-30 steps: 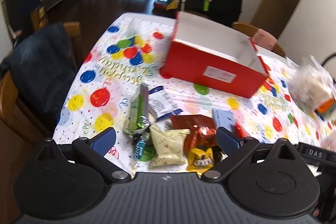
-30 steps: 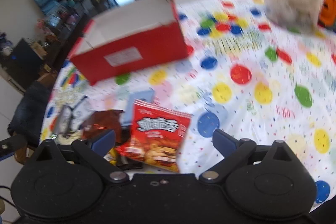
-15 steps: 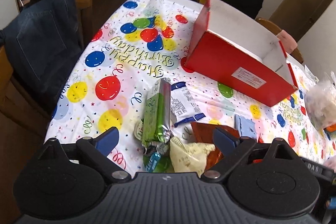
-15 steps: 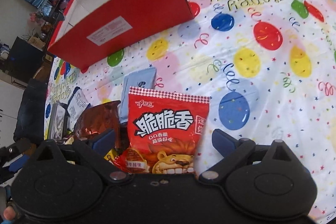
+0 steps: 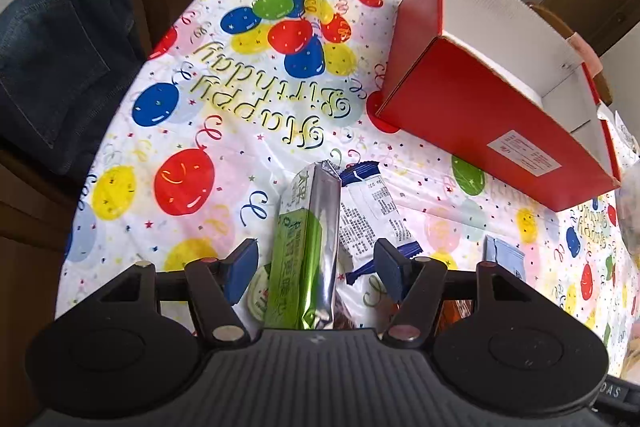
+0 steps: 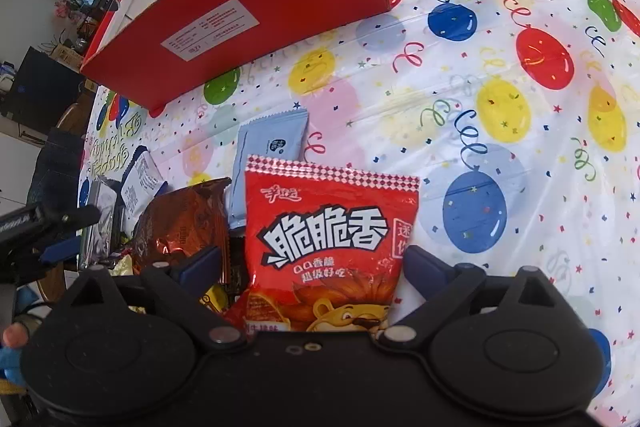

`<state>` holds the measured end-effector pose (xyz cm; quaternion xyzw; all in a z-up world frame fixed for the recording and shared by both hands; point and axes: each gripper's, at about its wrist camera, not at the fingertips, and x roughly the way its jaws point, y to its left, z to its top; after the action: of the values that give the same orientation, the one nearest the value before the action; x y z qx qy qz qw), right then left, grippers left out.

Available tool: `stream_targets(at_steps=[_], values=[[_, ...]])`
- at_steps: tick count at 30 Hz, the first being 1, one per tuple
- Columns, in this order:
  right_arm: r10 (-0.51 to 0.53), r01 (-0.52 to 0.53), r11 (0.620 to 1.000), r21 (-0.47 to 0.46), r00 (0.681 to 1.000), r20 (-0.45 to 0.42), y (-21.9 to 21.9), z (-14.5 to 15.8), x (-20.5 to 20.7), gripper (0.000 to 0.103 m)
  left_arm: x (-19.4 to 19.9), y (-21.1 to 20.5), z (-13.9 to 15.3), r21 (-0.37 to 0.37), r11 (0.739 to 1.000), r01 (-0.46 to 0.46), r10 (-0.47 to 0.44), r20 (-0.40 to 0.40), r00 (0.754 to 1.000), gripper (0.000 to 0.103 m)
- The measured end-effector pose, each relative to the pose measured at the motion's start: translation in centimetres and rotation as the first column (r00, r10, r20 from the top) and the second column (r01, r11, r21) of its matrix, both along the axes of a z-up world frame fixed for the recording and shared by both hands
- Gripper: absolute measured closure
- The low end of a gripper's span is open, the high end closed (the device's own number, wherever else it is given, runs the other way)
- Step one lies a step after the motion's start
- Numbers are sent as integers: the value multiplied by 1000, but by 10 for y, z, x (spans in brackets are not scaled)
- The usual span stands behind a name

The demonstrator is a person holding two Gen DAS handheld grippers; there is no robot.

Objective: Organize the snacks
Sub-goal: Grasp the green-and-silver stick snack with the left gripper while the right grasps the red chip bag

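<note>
My left gripper is open, its fingers on either side of a green and silver snack bar lying on the balloon tablecloth. A white and blue packet lies just right of the bar. My right gripper is open around a red snack bag with a lion. A brown foil packet and a pale blue packet lie beside it. The open red box stands beyond the snacks; it also shows in the right wrist view.
A chair with a denim jacket stands at the table's left edge. A pale blue packet lies at the right in the left wrist view. The left gripper's body shows at the left of the right wrist view. Furniture fills the room behind.
Both grippers have dropped lower and closer to the table. The left has shifted left over the green bar and narrowed its opening. The right has closed in on the red bag.
</note>
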<state>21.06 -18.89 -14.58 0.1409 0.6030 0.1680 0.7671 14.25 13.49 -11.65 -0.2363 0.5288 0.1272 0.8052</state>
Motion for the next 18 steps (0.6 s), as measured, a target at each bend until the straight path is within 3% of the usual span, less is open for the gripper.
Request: stream_targets(at_steps=[6, 18], values=[[-14, 15, 1000, 23, 1000, -14, -6, -2, 2, 21, 11, 5, -16, -25, 1000, -15, 13, -49, 999, 49], [-23, 23, 999, 44, 1000, 2, -13, 2, -1, 30, 8, 16, -23, -30, 998, -50, 49, -55, 997, 77]])
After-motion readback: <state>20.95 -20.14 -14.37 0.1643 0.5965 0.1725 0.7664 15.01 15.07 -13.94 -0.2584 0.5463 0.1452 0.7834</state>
